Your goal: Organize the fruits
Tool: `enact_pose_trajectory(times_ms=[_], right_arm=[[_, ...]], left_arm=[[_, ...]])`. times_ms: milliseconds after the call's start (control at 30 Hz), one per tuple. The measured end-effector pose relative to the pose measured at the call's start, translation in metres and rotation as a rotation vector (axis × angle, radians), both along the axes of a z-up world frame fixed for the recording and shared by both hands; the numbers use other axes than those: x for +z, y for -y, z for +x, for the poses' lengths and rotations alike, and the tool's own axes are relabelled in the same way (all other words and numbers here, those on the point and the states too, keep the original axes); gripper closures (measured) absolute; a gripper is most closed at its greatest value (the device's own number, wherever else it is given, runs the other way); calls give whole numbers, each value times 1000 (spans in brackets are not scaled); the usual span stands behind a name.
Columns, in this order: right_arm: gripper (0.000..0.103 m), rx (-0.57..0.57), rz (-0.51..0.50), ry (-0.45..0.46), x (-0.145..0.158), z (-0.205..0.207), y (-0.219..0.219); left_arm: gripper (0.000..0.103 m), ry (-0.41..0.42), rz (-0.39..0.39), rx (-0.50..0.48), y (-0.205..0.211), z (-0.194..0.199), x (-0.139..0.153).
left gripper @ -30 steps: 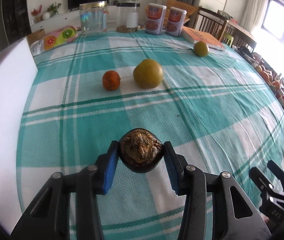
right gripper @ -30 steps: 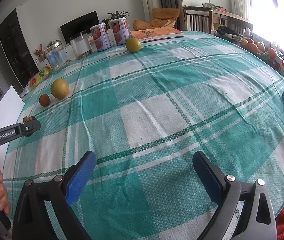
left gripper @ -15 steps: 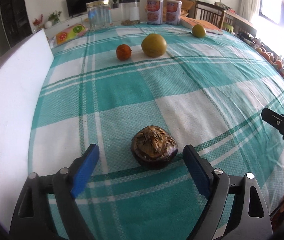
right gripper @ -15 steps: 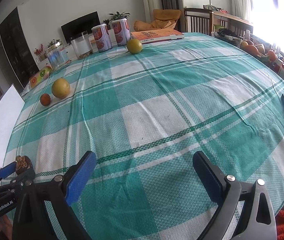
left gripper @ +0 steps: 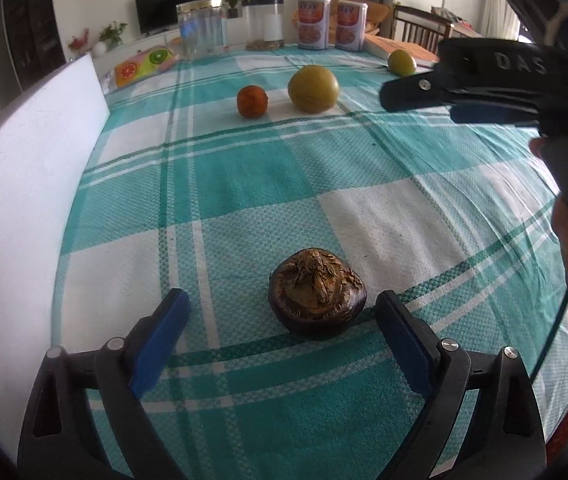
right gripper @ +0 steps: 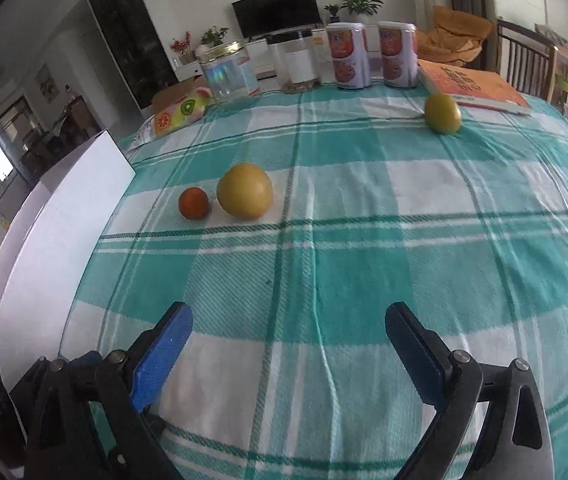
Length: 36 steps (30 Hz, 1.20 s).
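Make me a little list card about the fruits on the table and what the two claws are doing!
table cover: green and white checked cloth
dark brown fruit: sits on the cloth between the fingers of the left claw, untouched
small orange fruit: beside the big yellow one
big yellow fruit: right of the orange one
small green fruit: far side, near the orange book
left claw: open, holding nothing
right claw: open, empty, above the cloth
back row: jars and two cans
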State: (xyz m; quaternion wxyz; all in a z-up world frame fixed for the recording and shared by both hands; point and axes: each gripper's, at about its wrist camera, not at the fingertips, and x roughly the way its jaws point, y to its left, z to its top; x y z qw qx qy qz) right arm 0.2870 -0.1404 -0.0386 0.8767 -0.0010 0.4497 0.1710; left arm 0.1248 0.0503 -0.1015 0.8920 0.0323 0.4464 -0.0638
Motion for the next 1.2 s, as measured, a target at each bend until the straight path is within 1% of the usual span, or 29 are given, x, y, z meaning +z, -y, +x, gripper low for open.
enact_pose_trajectory(times_ms=[67,133,200,267,300,333,367,433,533,633,767,833,867,933,1000,1067,1100,1167,1200], right_arm=[[7,62,-38,3,0,23,-21],[7,80,-61,-12,-6,44,-35],[10,87,-79,-46,-15,63,-45],[22,80,-99,-66,-22,77,-52],[26,73,-93,-73,-26,83,-52],[37,64,-80,-85,-28,87,-52],[54,61,-48,-98,-31,89,-49],[54,32,4,-100,-30,87,-41],[54,8,77,-104,-25,70,-20],[54,2,140,-155,-19,44,16],[54,16,149,-252,-10,0,69],[54,20,113,-330,-8,-20,90],[54,18,72,-372,-9,-30,98],[54,25,-42,-446,-9,-47,104],[54,69,-183,-504,-11,-62,100],[54,112,-329,-517,-15,-70,87],[54,115,-369,-514,-18,-70,81],[53,110,-380,-498,-25,-66,67],[52,109,-384,-469,-26,-64,60]], left_arm=[[8,0,0,0,0,0,0],[8,0,0,0,0,0,0],[8,0,0,0,0,0,0],[8,0,0,0,0,0,0],[8,0,0,0,0,0,0],[8,0,0,0,0,0,0],[8,0,0,0,0,0,0],[8,0,0,0,0,0,0],[8,0,0,0,0,0,0],[7,0,0,0,0,0,0],[7,-1,0,0,0,0,0],[7,-1,0,-1,0,0,0],[7,-1,0,-1,0,0,1],[7,-1,0,-1,0,0,0],[7,-1,0,-1,0,0,1],[7,-1,0,-1,0,0,1],[7,-1,0,-1,0,0,1],[7,-1,-1,-1,0,0,1],[7,-1,-1,-2,0,0,1]])
